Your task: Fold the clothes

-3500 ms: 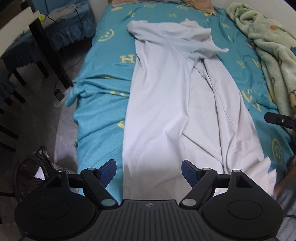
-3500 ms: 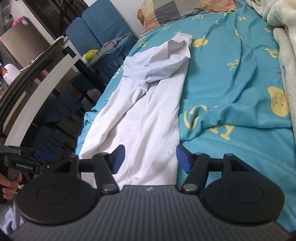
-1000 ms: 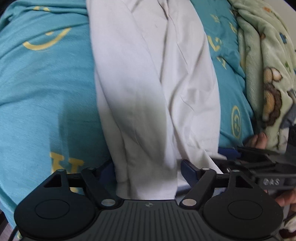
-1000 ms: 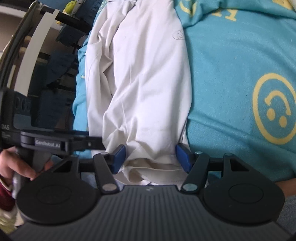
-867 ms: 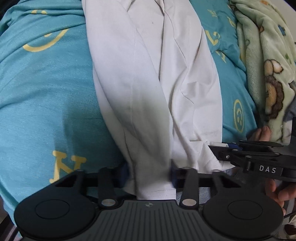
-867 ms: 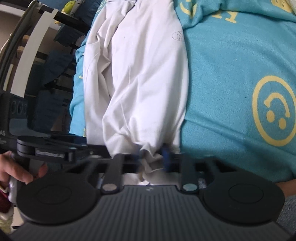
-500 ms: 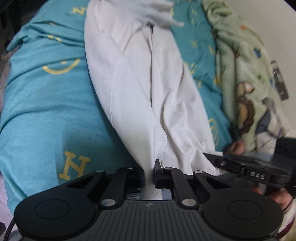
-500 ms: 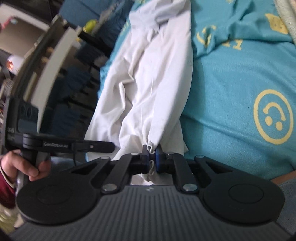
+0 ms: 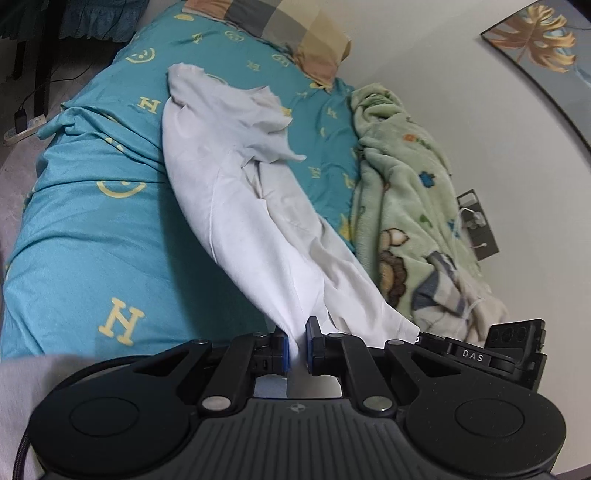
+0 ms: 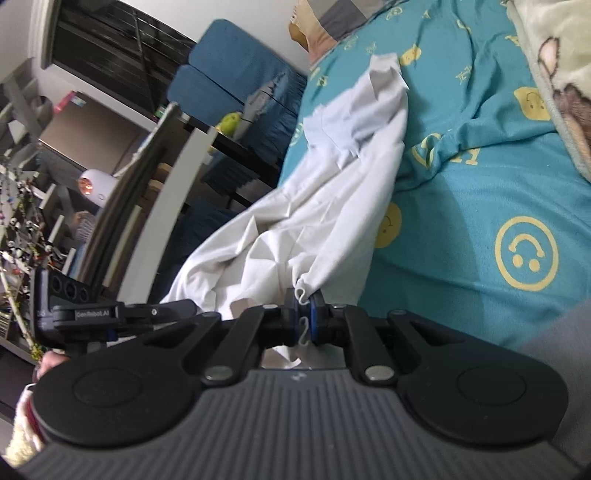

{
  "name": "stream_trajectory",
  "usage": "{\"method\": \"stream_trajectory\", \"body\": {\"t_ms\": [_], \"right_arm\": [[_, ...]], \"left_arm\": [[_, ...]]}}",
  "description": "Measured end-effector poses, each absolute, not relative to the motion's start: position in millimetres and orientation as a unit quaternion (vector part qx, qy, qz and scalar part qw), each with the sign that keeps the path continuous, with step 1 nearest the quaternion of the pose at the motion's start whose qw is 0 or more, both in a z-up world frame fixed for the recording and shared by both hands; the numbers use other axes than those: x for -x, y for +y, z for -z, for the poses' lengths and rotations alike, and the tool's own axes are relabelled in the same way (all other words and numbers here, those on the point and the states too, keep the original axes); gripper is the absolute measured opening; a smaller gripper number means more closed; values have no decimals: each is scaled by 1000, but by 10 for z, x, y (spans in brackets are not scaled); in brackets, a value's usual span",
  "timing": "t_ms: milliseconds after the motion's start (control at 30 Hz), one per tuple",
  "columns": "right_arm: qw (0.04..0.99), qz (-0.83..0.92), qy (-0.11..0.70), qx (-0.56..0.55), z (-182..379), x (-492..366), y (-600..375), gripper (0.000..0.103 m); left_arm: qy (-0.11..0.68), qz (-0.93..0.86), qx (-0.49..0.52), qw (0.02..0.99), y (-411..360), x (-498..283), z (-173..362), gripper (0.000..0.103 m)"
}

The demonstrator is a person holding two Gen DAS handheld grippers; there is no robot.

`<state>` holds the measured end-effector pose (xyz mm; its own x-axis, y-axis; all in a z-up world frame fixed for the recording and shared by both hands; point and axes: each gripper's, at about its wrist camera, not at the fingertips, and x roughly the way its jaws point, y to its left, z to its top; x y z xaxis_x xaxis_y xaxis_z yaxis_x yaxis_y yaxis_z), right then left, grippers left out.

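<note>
**Both grippers clamped on hem of white garment**

While the left wrist view looks up the bed point(image 9: 74, 229), the left gripper point(image 9: 296, 350) has its blue-padded fingers point(image 9: 282, 350) drawn together on a bunched hem corner of the white garment point(image 9: 236, 192). Cloth rises taut from the pinch, then lies lengthwise on the teal sheet toward the checked pillow point(image 9: 295, 33). Upper part of garment is folded over itself near the pillow. Green fleece blanket point(image 9: 402, 192) lies along the far side of the garment from the sheet's open area, touching its edge low down. Right gripper point(image 9: 480, 356) shows just beside the garment's other hem corner; its fingers are hidden in this view. Framed leaf picture point(image 9: 535, 48) on the wall beyond the blanket.

Right wrist view: right gripper point(image 10: 303, 323) has fingers point(image 10: 291, 321) closed on a crimped fold of the garment point(image 10: 332, 192) hem; a loop of cloth pokes up between the pads. Garment sags in creases between this pinch and the left gripper point(image 10: 110, 314), which sits beside its other corner. Blue chair point(image 10: 229, 99) stands beyond the bed point(image 10: 480, 177) edge, past the garment.
</note>
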<state>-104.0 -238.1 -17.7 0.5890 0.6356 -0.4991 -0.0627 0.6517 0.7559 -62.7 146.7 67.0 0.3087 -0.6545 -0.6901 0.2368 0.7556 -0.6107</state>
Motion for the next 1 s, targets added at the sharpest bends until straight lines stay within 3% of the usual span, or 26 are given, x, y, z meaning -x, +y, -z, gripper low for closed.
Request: {"method": "stream_trajectory", "body": {"t_ms": [233, 500, 1000], "right_arm": [[817, -218, 386, -369, 98, 1435, -2447, 9], [819, -208, 372, -384, 94, 1382, -2491, 9], [855, -150, 314, -386, -53, 174, -2744, 9]], "left_arm": [[494, 307, 215, 785, 1541, 1079, -758, 9], [473, 308, 227, 793, 1587, 1029, -783, 9], [378, 279, 254, 846, 1443, -341, -839, 8]]}}
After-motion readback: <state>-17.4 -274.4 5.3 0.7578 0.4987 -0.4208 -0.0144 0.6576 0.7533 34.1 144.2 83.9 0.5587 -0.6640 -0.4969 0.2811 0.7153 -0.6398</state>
